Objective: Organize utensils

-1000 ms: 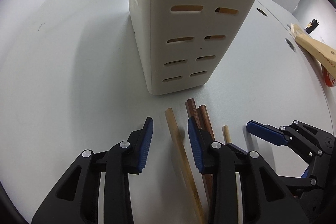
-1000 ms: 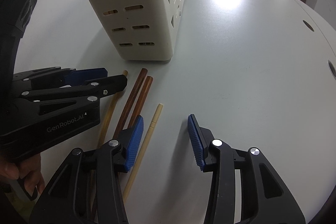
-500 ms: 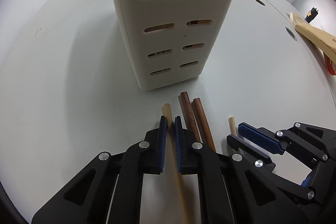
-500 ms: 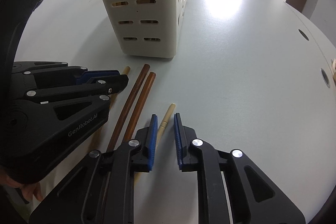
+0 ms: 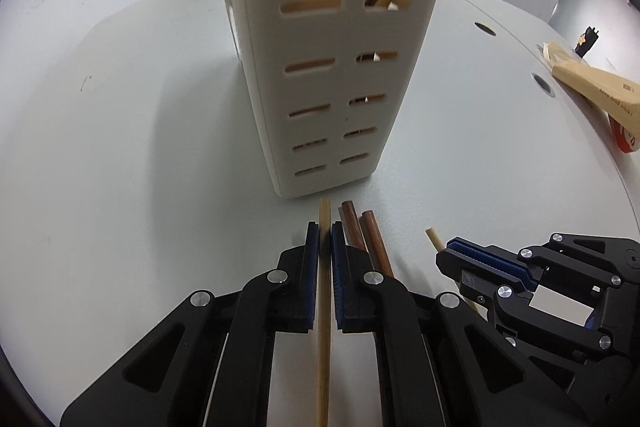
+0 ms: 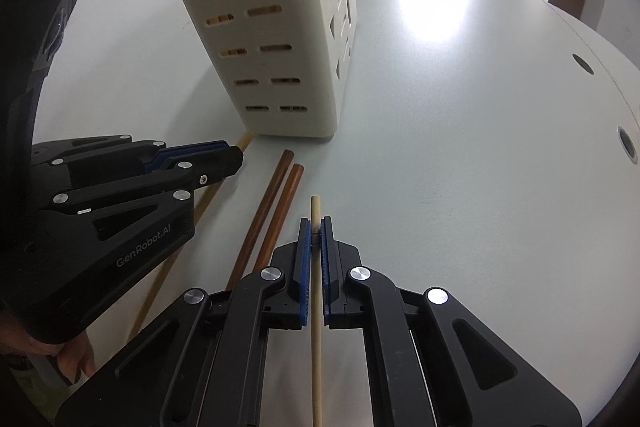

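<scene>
Both tools, left (image 5: 325, 227) and right (image 6: 316, 223), have clamped one pale chopstick (image 5: 324, 307) each; two brown chopsticks (image 6: 272, 211) lie untouched

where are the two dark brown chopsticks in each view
Left wrist view: the two dark brown chopsticks lie just right of centre, on the table beside the left gripper, which is shut on a pale chopstick.
Right wrist view: they lie left of centre, between the two grippers.
Shared landmark: the cream slotted holder, standing just beyond their tips in both.
</scene>
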